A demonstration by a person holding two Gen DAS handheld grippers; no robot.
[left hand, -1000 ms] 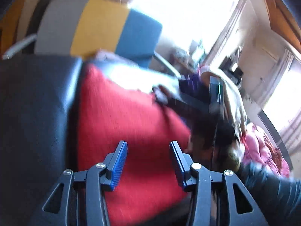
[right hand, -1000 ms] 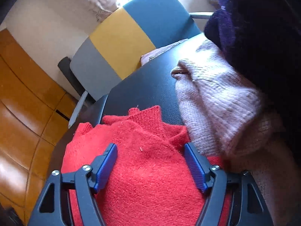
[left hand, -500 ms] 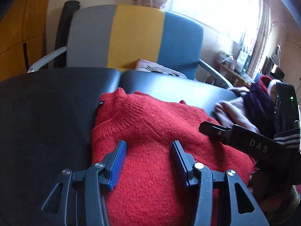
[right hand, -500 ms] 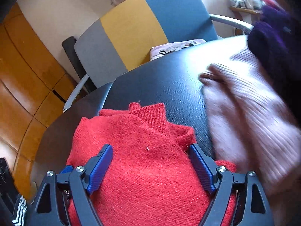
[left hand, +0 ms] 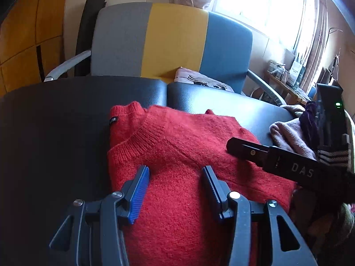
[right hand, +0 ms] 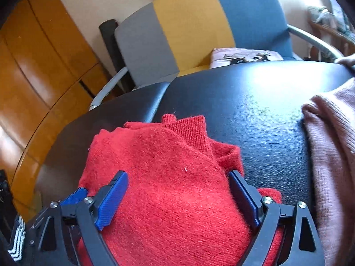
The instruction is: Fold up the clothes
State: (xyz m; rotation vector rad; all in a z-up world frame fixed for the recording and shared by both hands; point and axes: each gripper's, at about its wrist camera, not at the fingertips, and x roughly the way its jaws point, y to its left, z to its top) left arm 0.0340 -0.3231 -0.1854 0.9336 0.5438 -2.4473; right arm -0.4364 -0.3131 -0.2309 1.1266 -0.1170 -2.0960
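Note:
A red knit sweater [left hand: 177, 155] lies folded on the black padded table [left hand: 55, 133], collar towards the chair. My left gripper [left hand: 175, 173] hovers over the sweater's near part, open, with the knit below its blue pads and nothing pinched. The right gripper's black body [left hand: 288, 166] reaches in from the right over the same sweater. In the right wrist view the red sweater [right hand: 177, 188] bulges up between the jaws of my right gripper [right hand: 177, 177], which are opening; its pads stand at the fabric's sides without pressing.
A pink ribbed sweater [right hand: 332, 155] and a dark purple garment [left hand: 308, 119] lie on the table's right side. Behind the table stands a grey, yellow and blue chair [left hand: 173, 42] with a pale printed cushion [left hand: 199, 79]. Wooden panels [right hand: 44, 55] line the left.
The left view has swung from a blurred look at the right-hand clutter to face the chair and settled lower over the sweater. The right jaws have widened, and the pink sweater has slid to the view's right edge.

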